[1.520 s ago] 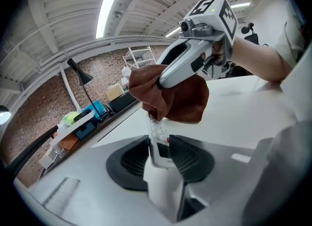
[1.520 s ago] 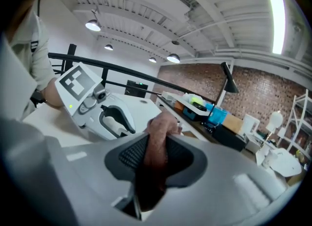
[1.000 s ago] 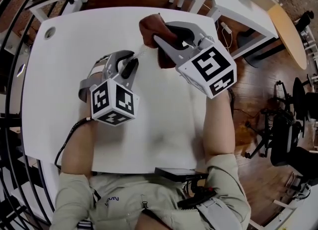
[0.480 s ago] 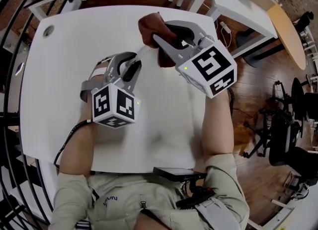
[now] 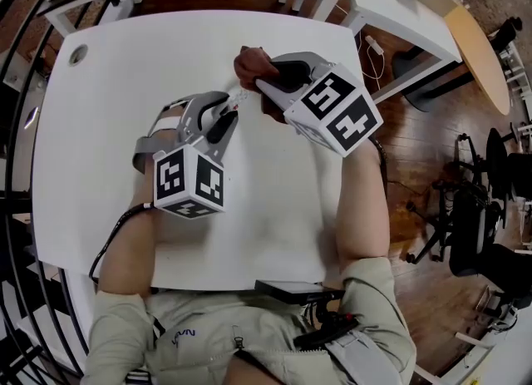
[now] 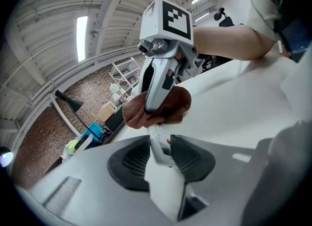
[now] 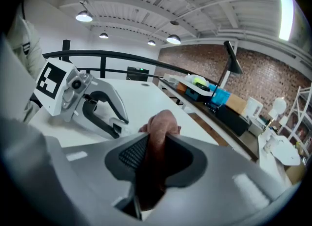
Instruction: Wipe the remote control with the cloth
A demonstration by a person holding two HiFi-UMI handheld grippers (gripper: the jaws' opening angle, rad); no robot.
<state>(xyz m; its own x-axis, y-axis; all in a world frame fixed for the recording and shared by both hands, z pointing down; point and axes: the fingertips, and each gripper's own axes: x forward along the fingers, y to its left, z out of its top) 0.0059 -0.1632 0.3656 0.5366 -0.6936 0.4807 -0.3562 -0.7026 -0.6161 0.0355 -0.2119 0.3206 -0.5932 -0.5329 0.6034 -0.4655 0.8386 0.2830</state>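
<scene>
White table: slim white remote control was held in opening left tongs, pointed into rust-brown cloth clamped in right tongs ahead.

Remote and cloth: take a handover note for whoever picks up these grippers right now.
Left gripper: jaws opening, remote between them with the pads on it.
Right gripper: shut on the cloth.
Where: both are over the table's far side, and the bunched cloth meets the remote's far end.
Done: remote and cloth are in the grippers and brought together.
Left: wipe along the remote. How much is already wiped can't be told.
</scene>
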